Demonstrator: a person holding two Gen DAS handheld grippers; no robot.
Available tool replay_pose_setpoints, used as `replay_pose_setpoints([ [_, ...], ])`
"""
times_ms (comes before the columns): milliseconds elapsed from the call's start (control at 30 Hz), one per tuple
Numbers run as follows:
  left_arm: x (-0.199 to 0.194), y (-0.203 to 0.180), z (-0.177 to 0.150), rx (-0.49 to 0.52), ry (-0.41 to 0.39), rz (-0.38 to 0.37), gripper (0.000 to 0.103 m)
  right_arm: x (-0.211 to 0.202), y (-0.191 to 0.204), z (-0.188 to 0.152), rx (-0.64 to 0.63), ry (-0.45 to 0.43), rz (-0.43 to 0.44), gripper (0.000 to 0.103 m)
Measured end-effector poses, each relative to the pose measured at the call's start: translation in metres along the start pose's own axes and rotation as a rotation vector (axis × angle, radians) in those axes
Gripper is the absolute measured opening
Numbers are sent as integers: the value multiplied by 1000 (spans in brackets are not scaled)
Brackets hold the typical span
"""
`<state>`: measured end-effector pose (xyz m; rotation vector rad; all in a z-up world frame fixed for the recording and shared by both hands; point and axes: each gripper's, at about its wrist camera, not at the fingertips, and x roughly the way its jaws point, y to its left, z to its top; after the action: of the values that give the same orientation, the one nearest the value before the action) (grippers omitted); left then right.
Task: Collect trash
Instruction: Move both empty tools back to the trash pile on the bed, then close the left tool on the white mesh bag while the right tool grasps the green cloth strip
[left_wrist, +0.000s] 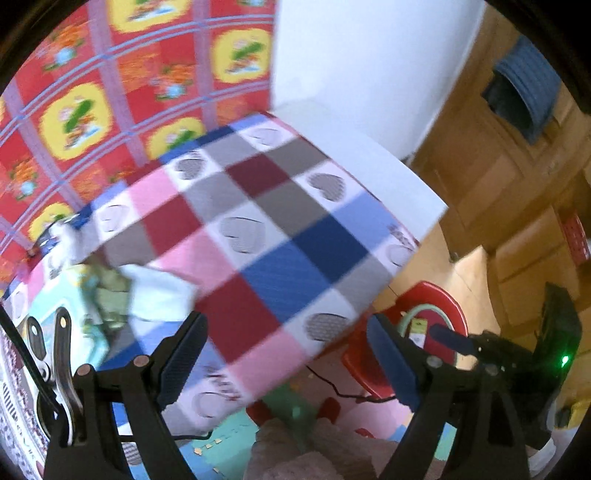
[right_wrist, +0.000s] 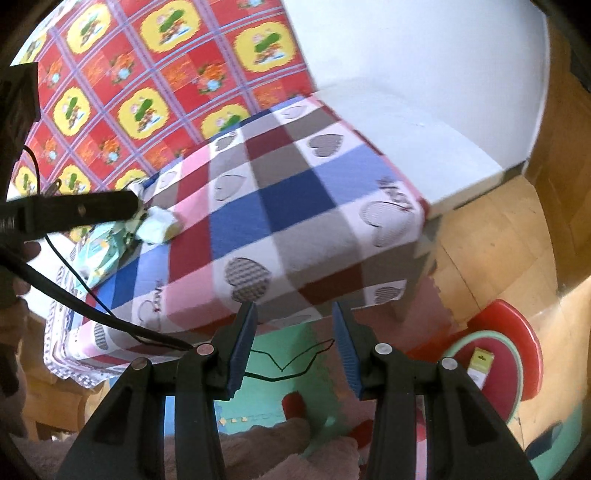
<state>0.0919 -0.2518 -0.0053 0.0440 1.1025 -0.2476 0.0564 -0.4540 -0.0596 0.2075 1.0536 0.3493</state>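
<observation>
Two handheld grippers over a checked table w/ trash at its left edge.

L to R: crumpled white tissue (right_wrist: 159, 227) and a pale green carton (right_wrist: 99, 254) lie on the checked tablecloth (right_wrist: 295, 206), far left. Left gripper (left_wrist: 288, 354) fingers released, wide apart, empty, above the cloth. Right gripper (right_wrist: 291, 347) fingers also spread, empty, off the table's near edge. On the floor at right, a red bin (right_wrist: 517, 339) holds a small yellow-green box (right_wrist: 480, 363).

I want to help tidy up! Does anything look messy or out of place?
Yes. Crumpled white paper and a pale green carton lie on the checked heart-patterned tablecloth at its left edge. A thin black cable straggles across the floor mats.
</observation>
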Motion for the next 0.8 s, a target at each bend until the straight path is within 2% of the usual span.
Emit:
replay_pose_setpoints([
  [333,-28,114,10,-148,-41,72,91,28,58,23,-45,-7,37,44],
  [500,-32,157,12,-187,-46,113,91,48,96,34,-102,-6,62,44],
  [800,-19,226,21,-262,1,172,91,72,139,51,-194,28,92,44],
])
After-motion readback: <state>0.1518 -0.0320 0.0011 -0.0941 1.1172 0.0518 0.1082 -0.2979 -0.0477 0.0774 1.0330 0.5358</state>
